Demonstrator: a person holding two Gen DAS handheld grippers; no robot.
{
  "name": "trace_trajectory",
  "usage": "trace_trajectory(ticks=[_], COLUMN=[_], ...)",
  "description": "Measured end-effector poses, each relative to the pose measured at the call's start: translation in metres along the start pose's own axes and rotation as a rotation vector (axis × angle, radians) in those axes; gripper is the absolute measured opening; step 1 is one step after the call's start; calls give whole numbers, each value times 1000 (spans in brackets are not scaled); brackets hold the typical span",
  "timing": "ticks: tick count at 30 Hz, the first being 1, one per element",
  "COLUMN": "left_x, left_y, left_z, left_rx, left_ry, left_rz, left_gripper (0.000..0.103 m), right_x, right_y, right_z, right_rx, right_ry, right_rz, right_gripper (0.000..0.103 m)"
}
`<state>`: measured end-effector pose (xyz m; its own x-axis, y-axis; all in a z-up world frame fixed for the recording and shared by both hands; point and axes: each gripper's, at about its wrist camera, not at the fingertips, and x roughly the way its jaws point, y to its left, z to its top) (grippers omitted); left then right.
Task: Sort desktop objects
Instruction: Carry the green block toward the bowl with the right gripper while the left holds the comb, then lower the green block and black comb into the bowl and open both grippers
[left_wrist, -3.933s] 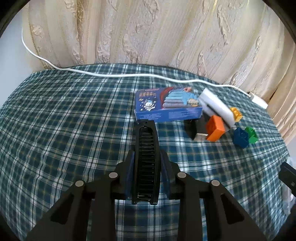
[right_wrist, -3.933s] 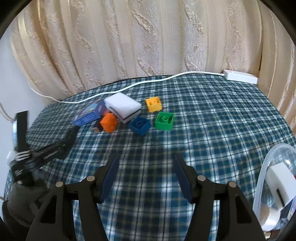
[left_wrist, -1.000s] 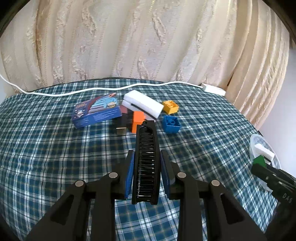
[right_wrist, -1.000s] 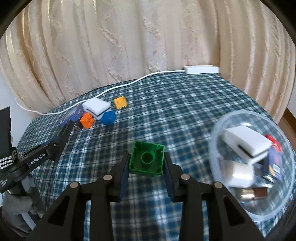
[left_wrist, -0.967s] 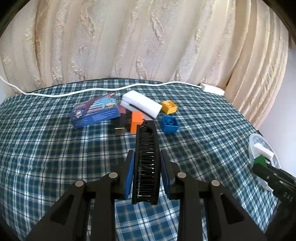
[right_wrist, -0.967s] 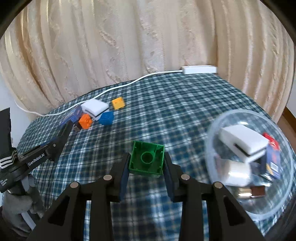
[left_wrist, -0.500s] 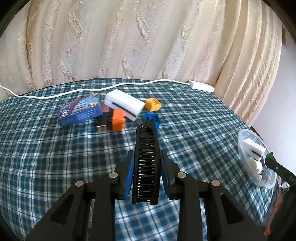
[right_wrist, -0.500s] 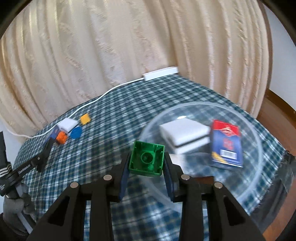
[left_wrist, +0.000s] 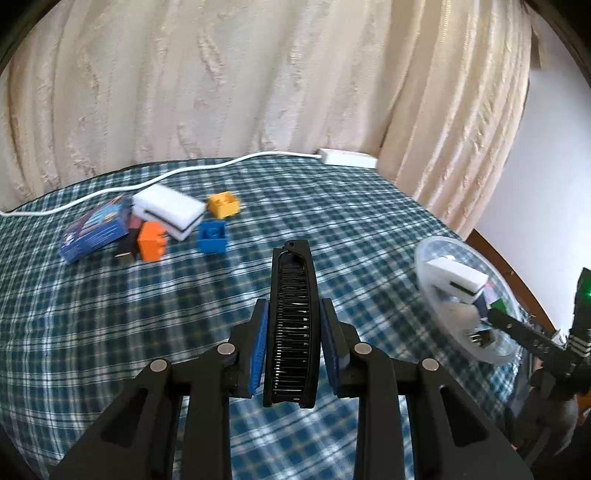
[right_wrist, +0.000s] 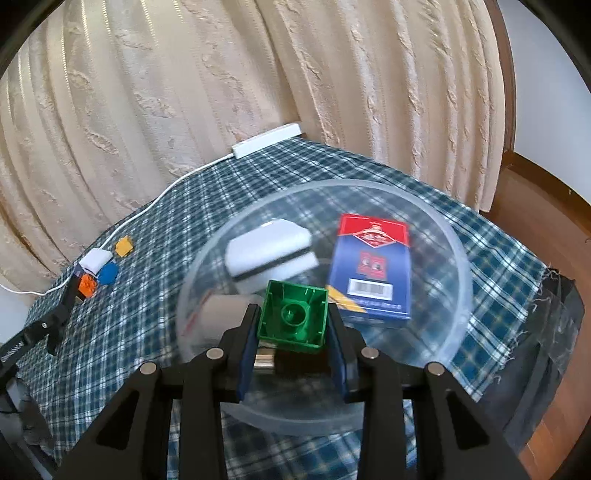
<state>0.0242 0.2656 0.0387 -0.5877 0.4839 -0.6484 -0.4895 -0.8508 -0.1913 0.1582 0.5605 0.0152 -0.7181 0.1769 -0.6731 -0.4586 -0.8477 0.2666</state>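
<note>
Now that it has swung over the clear bowl (right_wrist: 461, 258), the right claw (right_wrist: 292, 332) still grips the green brick (right_wrist: 293, 317)

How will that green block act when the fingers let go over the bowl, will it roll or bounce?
The green block looks like hollow, hard plastic, so probably light and stiff. Its square faces suggest it won't roll, though it might clatter or tip against the white sponge inside the clear bowl.

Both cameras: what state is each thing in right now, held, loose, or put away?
Left hand-held gripper: shut on black comb.
Right hand-held gripper: shut on green brick, above the bowl.
Bowl: upright, holding sponge and card box.
Blue brick: loose on cloth.
Orange brick: loose.
Yellow brick: loose.
</note>
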Motion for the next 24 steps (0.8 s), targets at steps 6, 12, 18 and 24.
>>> trace_trajectory(ticks=[6,12,18,24], left_x=[2,9,21,33], left_y=[-33,-66,-97,-123], left_z=[5,8,10,15], left_rx=[41,71,98,135], left_ry=[1,19,51,65], left_rz=[-48,-106,-164,-198], left_gripper=[29,29,29,29], right_x=[2,-5,-16,-22], right_y=[-17,-30,-41,-43], right_z=[-2,0,1,5], right_rx=[5,13,24,17], right_ry=[1,-21,-49,-65], right_rz=[-2,-4,9,14], right_gripper=[38,39,59,65])
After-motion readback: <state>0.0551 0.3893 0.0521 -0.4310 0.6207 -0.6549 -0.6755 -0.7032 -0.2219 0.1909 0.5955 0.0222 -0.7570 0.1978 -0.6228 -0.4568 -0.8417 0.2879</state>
